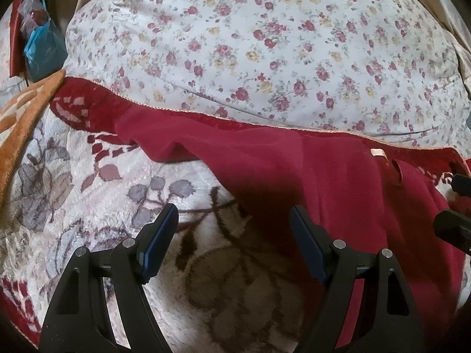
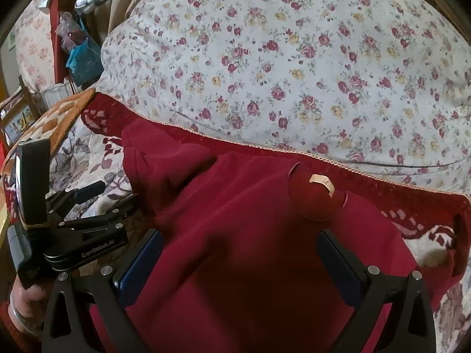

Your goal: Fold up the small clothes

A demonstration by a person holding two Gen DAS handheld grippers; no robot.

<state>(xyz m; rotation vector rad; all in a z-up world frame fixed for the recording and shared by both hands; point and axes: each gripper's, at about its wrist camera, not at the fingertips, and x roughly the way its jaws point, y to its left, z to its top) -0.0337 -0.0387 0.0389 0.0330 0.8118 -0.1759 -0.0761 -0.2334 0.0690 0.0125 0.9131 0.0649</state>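
The dark red fleece garment [image 2: 250, 235] lies spread on the plush cream floral blanket [image 1: 88, 176]. The right claw [image 2: 240, 253] hovers released directly over it; the left claw [image 1: 234, 229], jaws also apart, has the garment's edge to its right.

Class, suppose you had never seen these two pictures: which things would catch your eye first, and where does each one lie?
The dark red garment stands out first, spread flat on the patterned blanket, with a pale neck label at its far edge. Behind it rises a large white pillow with small roses. In front, the left hand-held gripper and right hand-held gripper are both open, holding nothing.
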